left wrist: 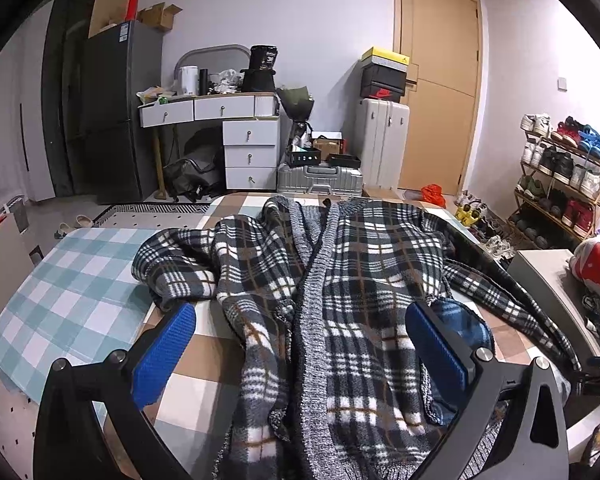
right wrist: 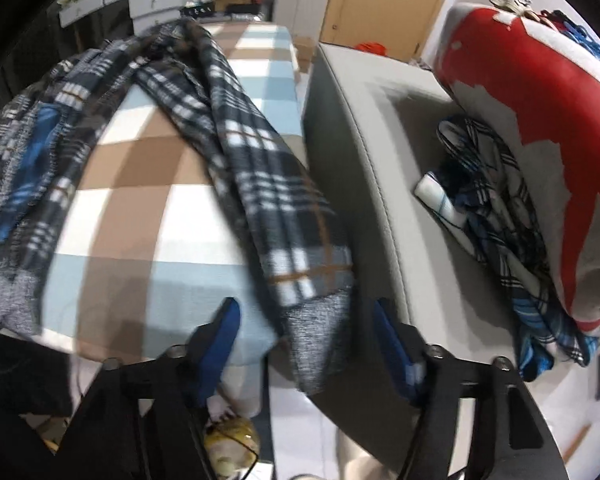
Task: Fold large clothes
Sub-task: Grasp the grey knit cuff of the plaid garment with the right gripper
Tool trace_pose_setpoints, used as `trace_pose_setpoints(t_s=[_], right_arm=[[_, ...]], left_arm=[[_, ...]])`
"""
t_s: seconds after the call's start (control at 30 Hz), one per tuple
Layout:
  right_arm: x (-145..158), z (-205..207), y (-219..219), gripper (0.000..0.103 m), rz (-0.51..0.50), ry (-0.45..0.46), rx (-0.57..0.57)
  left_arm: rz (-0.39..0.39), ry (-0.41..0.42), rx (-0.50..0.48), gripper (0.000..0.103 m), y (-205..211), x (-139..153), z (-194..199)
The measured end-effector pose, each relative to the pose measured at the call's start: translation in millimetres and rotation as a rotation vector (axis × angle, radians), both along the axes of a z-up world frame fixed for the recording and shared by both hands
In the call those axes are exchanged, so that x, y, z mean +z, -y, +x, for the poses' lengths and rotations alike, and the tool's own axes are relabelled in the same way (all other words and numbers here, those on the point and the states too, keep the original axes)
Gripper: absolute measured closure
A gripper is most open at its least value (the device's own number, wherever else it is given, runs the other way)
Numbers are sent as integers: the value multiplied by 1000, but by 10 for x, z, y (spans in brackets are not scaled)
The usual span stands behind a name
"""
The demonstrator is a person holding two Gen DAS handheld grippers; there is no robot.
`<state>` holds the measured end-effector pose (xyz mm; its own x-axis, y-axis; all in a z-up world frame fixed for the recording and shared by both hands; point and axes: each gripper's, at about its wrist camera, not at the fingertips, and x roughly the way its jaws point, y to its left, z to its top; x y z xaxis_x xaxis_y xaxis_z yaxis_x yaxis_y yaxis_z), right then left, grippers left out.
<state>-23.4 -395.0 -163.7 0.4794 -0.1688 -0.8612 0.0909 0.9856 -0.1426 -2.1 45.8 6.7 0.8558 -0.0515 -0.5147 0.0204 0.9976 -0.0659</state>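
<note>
A large plaid fleece cardigan (left wrist: 352,280) with grey knit trim lies spread open and rumpled on the bed's checked cover (left wrist: 84,288). My left gripper (left wrist: 300,320) hovers open above its lower front, jaws wide apart, empty. In the right wrist view one plaid sleeve (right wrist: 268,184) runs down the bed's edge and its grey cuff (right wrist: 320,332) hangs off the corner. My right gripper (right wrist: 306,320) is open with the cuff between its blue pads (right wrist: 224,336), not closed on it.
A grey nightstand (right wrist: 364,128) stands right of the bed with a red and white object (right wrist: 540,92) and blue plaid cloth (right wrist: 500,220) on it. A desk (left wrist: 220,120), suitcases (left wrist: 320,180), door (left wrist: 436,92) and shoe rack (left wrist: 560,176) line the far side.
</note>
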Motion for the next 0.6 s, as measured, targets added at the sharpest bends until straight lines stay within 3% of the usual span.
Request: trace_pose_setpoints(t_s=[0.03, 0.1, 0.17, 0.2, 0.27, 0.33, 0.43, 0.6], right_arm=[[-9, 0, 5, 50, 9, -11, 5], [-80, 24, 44, 69, 34, -66, 0], [-103, 51, 96, 75, 55, -58, -19], [-104, 60, 117, 86, 58, -63, -27], [-109, 70, 203, 90, 101, -68, -69], [-100, 82, 341, 93, 251, -66, -108], [59, 11, 656, 98, 580, 34, -147], [457, -55, 962, 98, 843, 180, -176]], left_arm=[[-2, -5, 0, 1, 0, -7, 10], [-8, -13, -2, 1, -9, -14, 22], [-11, -16, -4, 1, -16, -15, 28], [-9, -16, -4, 1, -11, -16, 25], [-5, -17, -5, 1, -4, -18, 23], [1, -19, -9, 1, 9, -24, 21], [0, -19, -13, 1, 11, -24, 21], [-6, -33, -16, 1, 13, -44, 54]])
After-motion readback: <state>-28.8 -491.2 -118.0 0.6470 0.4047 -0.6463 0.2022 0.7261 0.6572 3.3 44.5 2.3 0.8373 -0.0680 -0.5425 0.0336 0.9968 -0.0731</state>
